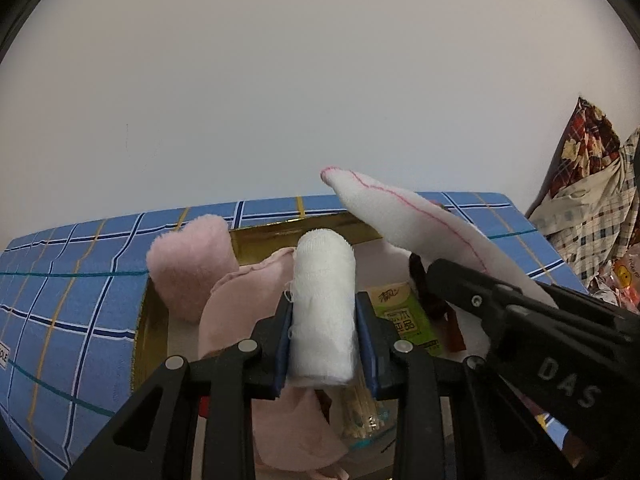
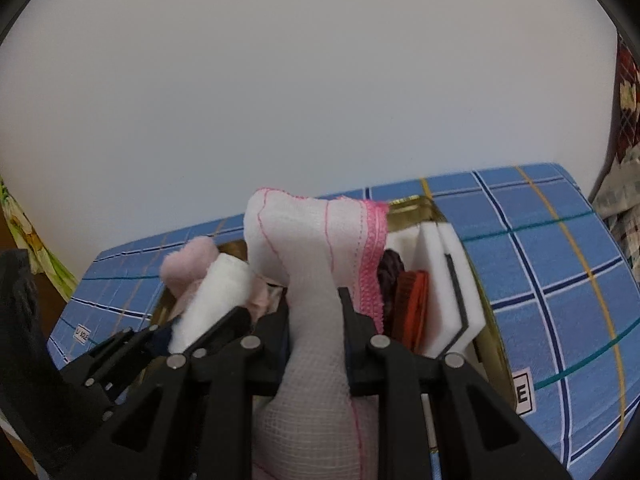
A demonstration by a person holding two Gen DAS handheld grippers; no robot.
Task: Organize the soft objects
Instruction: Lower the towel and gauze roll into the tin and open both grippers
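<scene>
Plain white wall fills the background behind a blue plaid box [image 1: 76,276]. Nearest, the left claw [image 1: 324,336] clamps an upright white gauze roll [image 1: 324,304] over the box's opening; the right claw [image 2: 316,320] pinches a white pink-stitched cloth [image 2: 308,240]. Farther in, a fluffy pink item [image 1: 192,268] leans against the gold inner rim.

"DAS" on right hand-held gripper [image 1: 428,276]; "E" on box label [image 2: 523,396].

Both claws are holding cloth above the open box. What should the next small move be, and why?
Probably lower the left claw and set its white gauze roll into the box. The roll already hangs over the opening beside the pink plush, while the right claw is shut on the white pink-stitched cloth.
</scene>
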